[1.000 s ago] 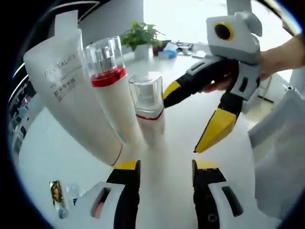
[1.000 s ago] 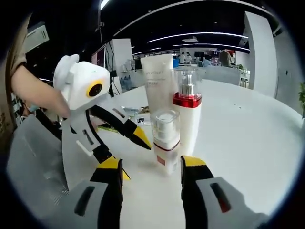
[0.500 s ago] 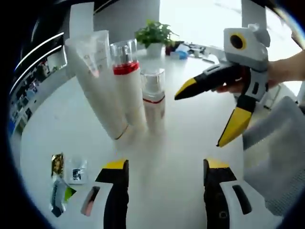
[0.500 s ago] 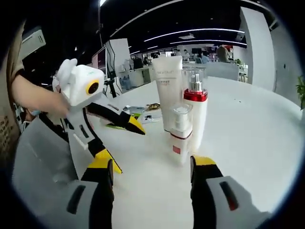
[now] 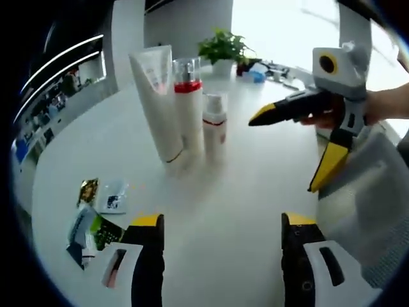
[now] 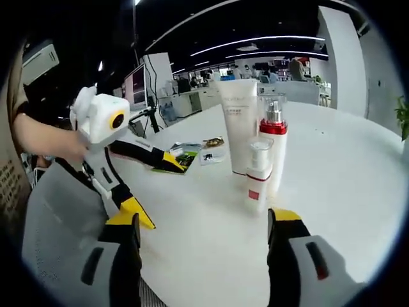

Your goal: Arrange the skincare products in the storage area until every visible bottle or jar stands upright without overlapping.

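Three upright containers: white tube (image 5: 157, 102), red-collared pump bottle (image 5: 190, 105), small bottle (image 5: 215, 125).

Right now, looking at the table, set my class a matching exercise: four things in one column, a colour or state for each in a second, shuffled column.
Things:
1. white tube
2. tall pump bottle
3. short pump bottle
4. sachets

Descriptions:
A. lying flat near the table edge
B. red collar under a clear cap
C. smallest one, standing in front
D. printed lettering, standing on its cap

Pairs: 1-D, 2-B, 3-C, 4-A
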Demonstrator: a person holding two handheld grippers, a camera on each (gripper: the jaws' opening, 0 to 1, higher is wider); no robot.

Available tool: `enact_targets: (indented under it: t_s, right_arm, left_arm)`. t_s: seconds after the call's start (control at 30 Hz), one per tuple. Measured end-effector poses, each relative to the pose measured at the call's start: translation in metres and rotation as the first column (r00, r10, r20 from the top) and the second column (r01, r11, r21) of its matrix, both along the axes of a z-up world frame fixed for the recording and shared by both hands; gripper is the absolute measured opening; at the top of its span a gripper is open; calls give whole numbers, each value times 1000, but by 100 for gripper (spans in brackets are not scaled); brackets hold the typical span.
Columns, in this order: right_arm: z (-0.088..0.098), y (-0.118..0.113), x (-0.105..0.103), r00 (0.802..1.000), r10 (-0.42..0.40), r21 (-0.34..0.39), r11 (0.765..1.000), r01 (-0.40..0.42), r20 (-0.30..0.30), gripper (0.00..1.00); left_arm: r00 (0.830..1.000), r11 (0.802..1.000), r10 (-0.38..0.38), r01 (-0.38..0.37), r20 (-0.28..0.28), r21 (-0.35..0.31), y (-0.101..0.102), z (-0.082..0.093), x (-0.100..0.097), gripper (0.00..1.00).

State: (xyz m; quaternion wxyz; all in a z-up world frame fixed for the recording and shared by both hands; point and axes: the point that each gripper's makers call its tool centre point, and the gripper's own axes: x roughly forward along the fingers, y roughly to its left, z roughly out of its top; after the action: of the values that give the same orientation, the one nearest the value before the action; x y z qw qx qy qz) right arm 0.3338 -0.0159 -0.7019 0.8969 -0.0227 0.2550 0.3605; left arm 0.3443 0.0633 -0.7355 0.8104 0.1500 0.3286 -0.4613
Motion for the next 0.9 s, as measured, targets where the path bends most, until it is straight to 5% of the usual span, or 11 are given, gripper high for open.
enact_targets:
  t_s: [0.33,0.47,0.9]
  right_arm:
    - [12,0,-9,999,-46,32,998,46,1,85]
    - [14,2,-17,999,-45,31,999,45,-1,87]
    - [22,13,-30,1000,-26,29,999,26,8,91]
  left_arm:
    - [997,997,71,-71,-34,-17,28,12,-16,84]
    - [988,989,132,-137,-79,-64,42,20,-24,89]
    - [964,966,247,-253,-97,-59,92,23,-48,91]
